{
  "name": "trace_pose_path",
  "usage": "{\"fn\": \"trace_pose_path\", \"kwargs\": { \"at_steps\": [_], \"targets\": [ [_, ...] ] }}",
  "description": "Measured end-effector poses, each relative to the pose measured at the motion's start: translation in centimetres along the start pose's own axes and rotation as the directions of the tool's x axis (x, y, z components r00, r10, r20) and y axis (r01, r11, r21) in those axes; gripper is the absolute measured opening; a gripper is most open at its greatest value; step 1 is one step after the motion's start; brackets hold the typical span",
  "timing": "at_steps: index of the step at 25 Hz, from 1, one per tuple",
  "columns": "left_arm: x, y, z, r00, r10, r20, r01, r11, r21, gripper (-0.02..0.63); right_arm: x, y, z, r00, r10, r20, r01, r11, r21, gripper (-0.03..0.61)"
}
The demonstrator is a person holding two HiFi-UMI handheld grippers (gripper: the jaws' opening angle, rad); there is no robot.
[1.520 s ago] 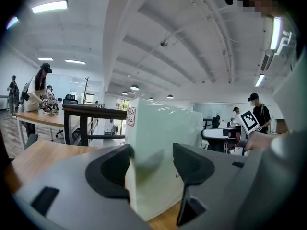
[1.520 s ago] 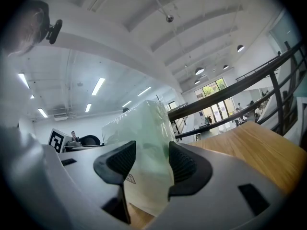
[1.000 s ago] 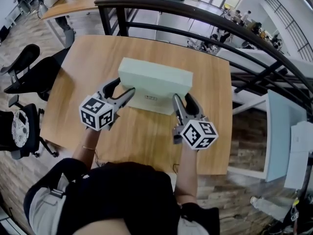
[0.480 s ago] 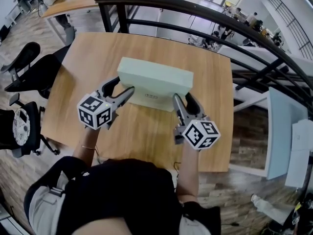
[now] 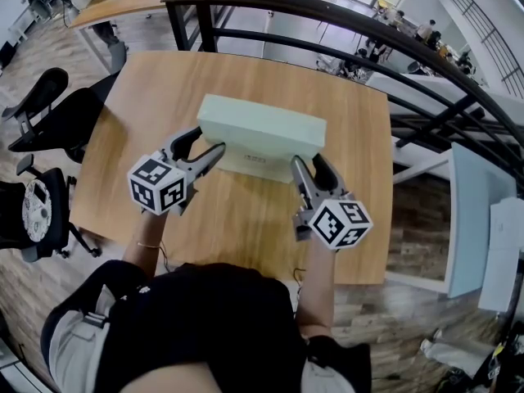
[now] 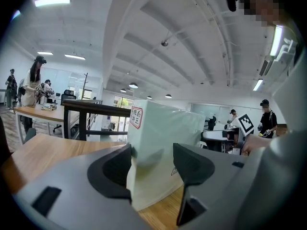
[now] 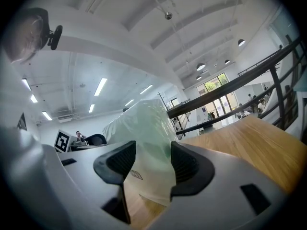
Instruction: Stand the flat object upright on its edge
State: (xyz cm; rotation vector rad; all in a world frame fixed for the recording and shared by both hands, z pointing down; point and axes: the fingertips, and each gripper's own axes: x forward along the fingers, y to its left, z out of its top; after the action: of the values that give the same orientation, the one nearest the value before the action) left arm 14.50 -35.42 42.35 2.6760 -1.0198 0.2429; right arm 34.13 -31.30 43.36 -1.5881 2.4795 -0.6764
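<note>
A pale green flat box (image 5: 262, 125) stands on its long edge on the wooden table (image 5: 155, 97), its labelled face toward me. My left gripper (image 5: 210, 140) straddles the box's left end, and my right gripper (image 5: 306, 160) straddles its right end. In the left gripper view the box (image 6: 158, 138) fills the gap between the jaws of the left gripper (image 6: 152, 152), and its lower edge meets the wood. In the right gripper view the wrapped box (image 7: 148, 138) sits between the pads of the right gripper (image 7: 152, 150), which press on both sides.
A black railing (image 5: 327, 23) runs behind the table's far edge. Office chairs (image 5: 49, 113) stand off the left side. A pale panel (image 5: 467, 219) leans beyond the right edge. Bare wood lies round the box. People stand at distant desks (image 6: 33, 87).
</note>
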Motion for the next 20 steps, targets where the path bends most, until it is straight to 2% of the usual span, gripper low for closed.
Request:
{"fn": "trace_pose_path", "kwargs": {
  "at_steps": [20],
  "targets": [
    [-1.0, -0.5, 0.1, 1.0, -0.007, 0.018, 0.007, 1.0, -0.001, 0.276, -1.5, -0.1, 0.0, 0.999, -0.028, 0.016, 0.028, 1.0, -0.005, 0.222]
  ]
}}
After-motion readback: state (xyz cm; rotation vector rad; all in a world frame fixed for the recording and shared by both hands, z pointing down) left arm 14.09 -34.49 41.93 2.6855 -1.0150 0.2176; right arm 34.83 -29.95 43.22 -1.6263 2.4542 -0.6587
